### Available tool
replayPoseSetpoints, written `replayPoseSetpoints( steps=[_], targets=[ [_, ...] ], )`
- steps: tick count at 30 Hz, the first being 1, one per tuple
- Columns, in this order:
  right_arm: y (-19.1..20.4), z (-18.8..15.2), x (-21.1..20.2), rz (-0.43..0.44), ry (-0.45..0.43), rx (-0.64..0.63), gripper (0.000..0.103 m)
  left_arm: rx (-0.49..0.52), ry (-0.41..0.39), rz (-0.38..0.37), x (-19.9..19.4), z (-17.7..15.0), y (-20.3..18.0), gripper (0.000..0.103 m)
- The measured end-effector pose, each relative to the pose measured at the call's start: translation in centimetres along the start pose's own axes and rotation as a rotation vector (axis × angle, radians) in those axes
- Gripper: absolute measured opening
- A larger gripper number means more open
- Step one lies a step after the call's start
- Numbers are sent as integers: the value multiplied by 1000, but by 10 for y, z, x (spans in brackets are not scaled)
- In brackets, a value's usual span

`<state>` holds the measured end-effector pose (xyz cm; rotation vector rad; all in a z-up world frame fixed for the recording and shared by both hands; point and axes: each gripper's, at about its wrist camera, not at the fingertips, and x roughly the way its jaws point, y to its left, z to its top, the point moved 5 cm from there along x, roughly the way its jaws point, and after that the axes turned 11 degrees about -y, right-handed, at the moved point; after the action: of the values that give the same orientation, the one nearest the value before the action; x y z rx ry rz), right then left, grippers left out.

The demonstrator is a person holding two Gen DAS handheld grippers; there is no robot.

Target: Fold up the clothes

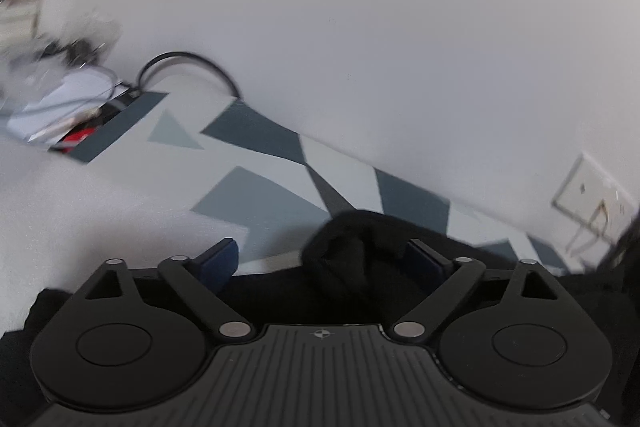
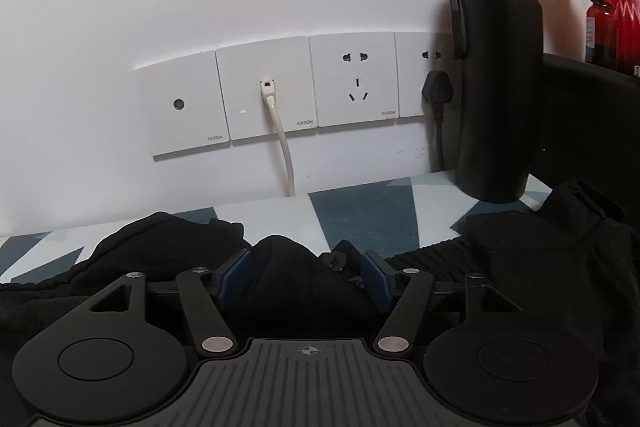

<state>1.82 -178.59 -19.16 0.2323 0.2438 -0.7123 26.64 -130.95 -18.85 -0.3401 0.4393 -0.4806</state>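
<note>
Between the left gripper's (image 1: 324, 259) blue pads sits a raised bunch of the black garment (image 1: 360, 267), jaws spread wide, fabric nearer the right pad, left pad clear of it. Not pinching yet, looks like. Right gripper (image 2: 306, 273): jaws also spread, a hump of the same black cloth between the pads, maybe brushing both; no firm clamp visible. A button or snap (image 2: 335, 261) shows just ahead of its right pad.

Garment lies directly under and ahead of both grippers, spreading sideways across the patterned cloth (image 2: 372, 215) on the table. Long axis seems to run left-right, along the wall (image 1: 360, 27); hard to be sure, black on black. Neither gripper is clearly nearer, both sit right on it. Coming move likely turns on closing on these bunches, then lifting.

Right view only: the wall sockets (image 2: 268, 95) ahead, white cable (image 2: 286, 155), black flask (image 2: 496, 75) standing ahead-right just beyond the garment's edge, which a lift or swing could knock. Left view only: white fabric (image 1: 100, 207) to its left, clutter (image 1: 64, 83) far left, blurred.
</note>
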Motion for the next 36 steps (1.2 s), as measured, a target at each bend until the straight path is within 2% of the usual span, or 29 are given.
replayPoseSetpoints(
  steps=[4, 12, 18, 22, 26, 28, 31, 33, 34, 35, 36],
  targets=[
    [1, 0, -1, 3, -10, -1, 68, -74, -9, -22, 0, 2, 9, 95],
    [2, -3, 3, -1, 13, -1, 77, -26, 1, -1, 2, 2, 2, 96],
    [2, -4, 6, -14, 34, 1, 86, 33, -2, 84, 1, 3, -2, 96],
    [-1, -4, 6, -11, 37, 23, 88, 155, -58, 144, -24, 12, -16, 96],
    [-1, -4, 6, -12, 38, 20, 89, 397, -77, 115, -67, 13, -46, 96],
    [-1, -4, 6, -14, 39, 16, 89, 542, -53, 111, -82, 0, -62, 97],
    [-1, -4, 6, -14, 39, 15, 89, 685, 29, 84, -82, -24, -73, 97],
    [-1, -4, 6, -12, 39, 17, 89, 758, 78, 67, -75, -39, -77, 90],
    [-1, -4, 6, -11, 38, 21, 89, 791, 97, 58, -70, -44, -78, 76],
    [-1, -4, 5, -10, 38, 23, 90, 818, 113, 58, -65, -48, -77, 66],
    [-2, -4, 5, -10, 39, 26, 90, 839, 123, 68, -59, -49, -76, 62]
  ],
)
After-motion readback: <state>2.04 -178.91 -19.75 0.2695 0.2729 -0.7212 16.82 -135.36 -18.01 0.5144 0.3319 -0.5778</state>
